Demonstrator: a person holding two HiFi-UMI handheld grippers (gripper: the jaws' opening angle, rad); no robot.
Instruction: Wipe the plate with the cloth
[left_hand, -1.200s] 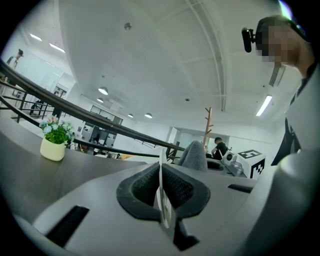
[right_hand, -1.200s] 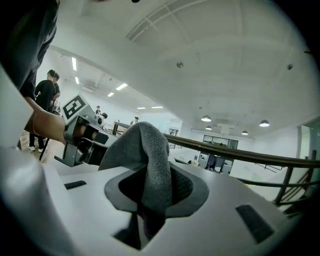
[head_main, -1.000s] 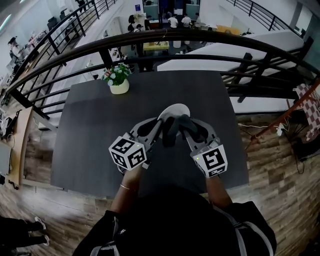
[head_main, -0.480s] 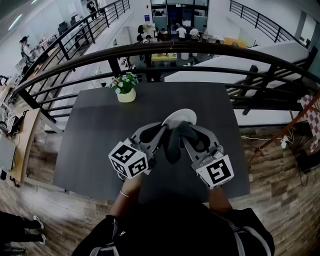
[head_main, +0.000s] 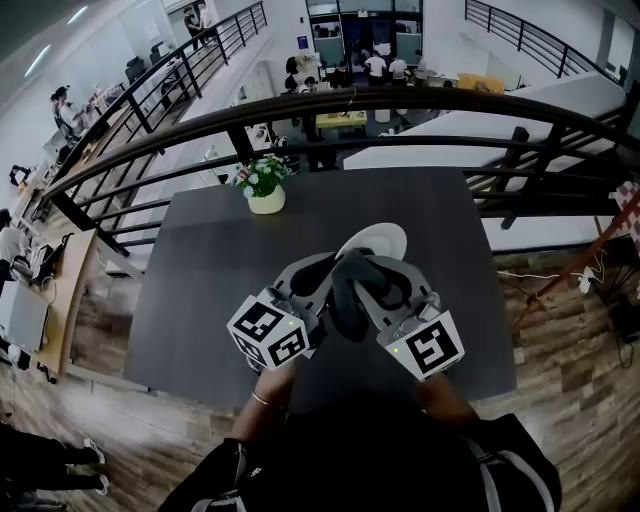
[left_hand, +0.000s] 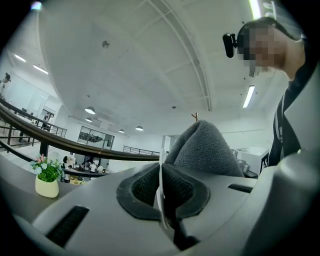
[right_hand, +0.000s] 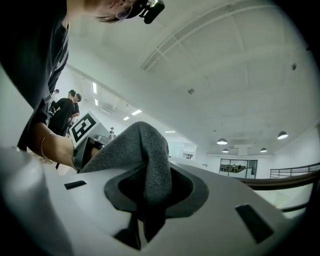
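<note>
The white plate (head_main: 380, 240) is hanging above the dark desk (head_main: 200, 290), its thin rim sitting pinched between the jaws of the left tool (left_hand: 161, 195). The grey cloth (right_hand: 146, 150) is bunching just beside the plate, with the right tool (right_hand: 149, 195) clamping a fold of it. A potted plant (head_main: 264, 188) is standing near the desk's far left corner.

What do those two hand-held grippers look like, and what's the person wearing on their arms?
The left hand-held gripper and the right hand-held gripper are pale grey plastic, with broad curved jaws lined with dark textured pads. Behind each sits a white cube with black square markers. The person wears a black top and a thin bracelet on the left wrist.
</note>
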